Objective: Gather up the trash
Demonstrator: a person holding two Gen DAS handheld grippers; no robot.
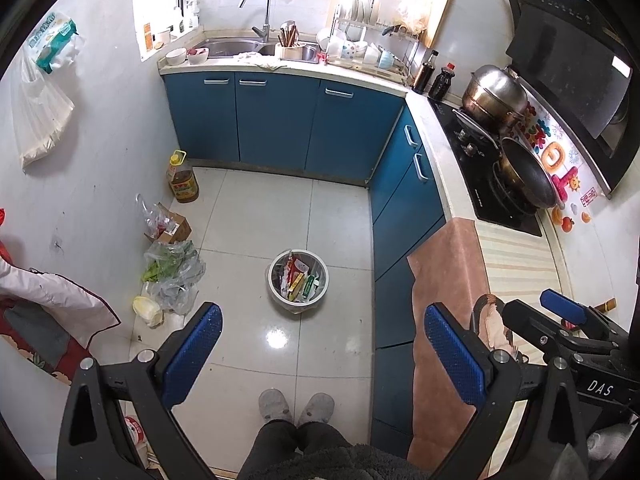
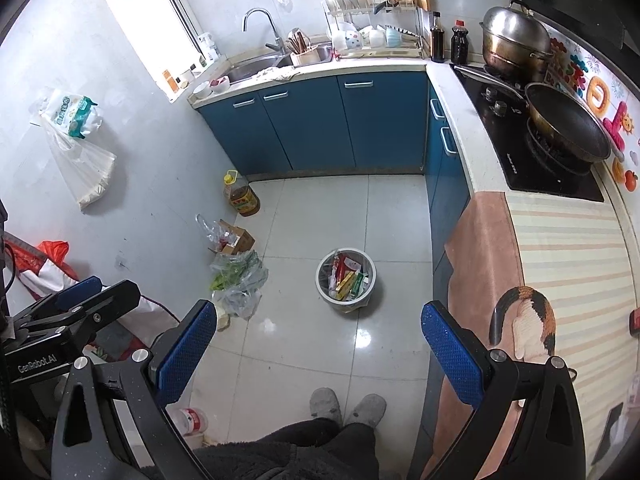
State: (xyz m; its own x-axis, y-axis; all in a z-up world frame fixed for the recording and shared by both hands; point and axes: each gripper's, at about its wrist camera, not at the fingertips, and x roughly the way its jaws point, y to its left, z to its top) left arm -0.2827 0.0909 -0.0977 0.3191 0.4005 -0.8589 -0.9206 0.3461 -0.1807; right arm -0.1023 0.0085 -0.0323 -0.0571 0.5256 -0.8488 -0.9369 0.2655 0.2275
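**Kitchen floor with a full trash bin ahead of two open grippers**

A small kitchen seen from above, with blue cabinets (image 1: 280, 120) in an L along the far and right walls. Take the round white trash bin (image 1: 298, 277) as the landmark: it stands upright on the pale tiled floor (image 1: 256, 216), in the open middle, with bright wrappers inside. Being round, it has no long axis to line up with.

Left of the bin, against the wall, lie plastic bags of greens (image 1: 172, 266), a small cardboard box (image 1: 176, 226) and a bottle of cooking oil (image 1: 182, 179). Right of the bin runs the counter (image 1: 516, 272), draped in striped cloth.

The bin lies forward of and well below both tools. The left hand-held gripper (image 1: 322, 336) frames it between spread fingers, holding nothing. The right hand-held gripper (image 2: 318, 332) is likewise spread and empty. Neither seems clearly nearer. Grey slippers (image 1: 296, 404) stand on the near side of the bin.
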